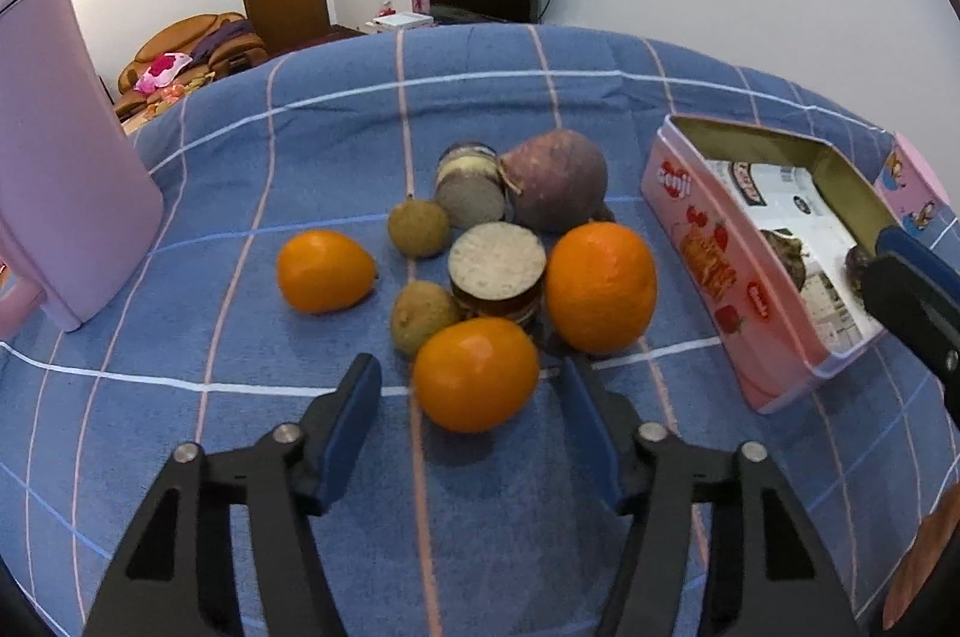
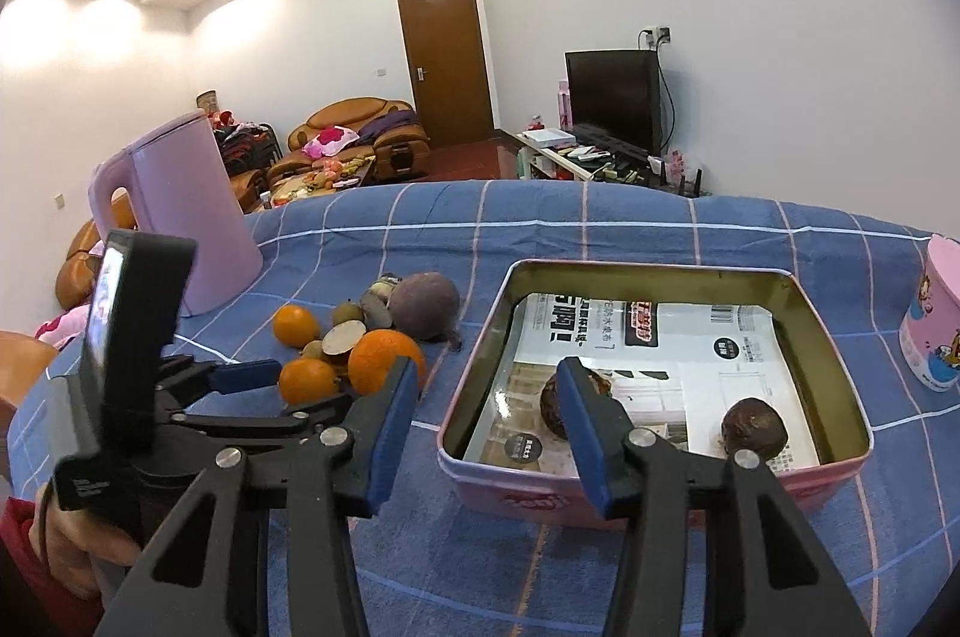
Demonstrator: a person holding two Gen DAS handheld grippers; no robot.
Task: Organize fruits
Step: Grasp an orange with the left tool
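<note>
Two grippers work over a blue checked cloth (image 1: 480, 96), one at the fruit pile and one at the pink tin (image 1: 720, 265).

The left gripper (image 1: 471, 385) stands part open, its blue pads either side of the nearest orange (image 1: 476, 374) without pressing it; this orange lies left of the tin, at the near edge of a pile with two more oranges, small brown fruits and a purple root (image 1: 555, 187). The right gripper (image 2: 489, 391) hangs half open and empty over the tin's near left corner. Inside the tin, on printed paper, lie two dark round fruits (image 2: 753, 427). A pink kettle (image 2: 180, 217) stands well left of the tin.
</note>
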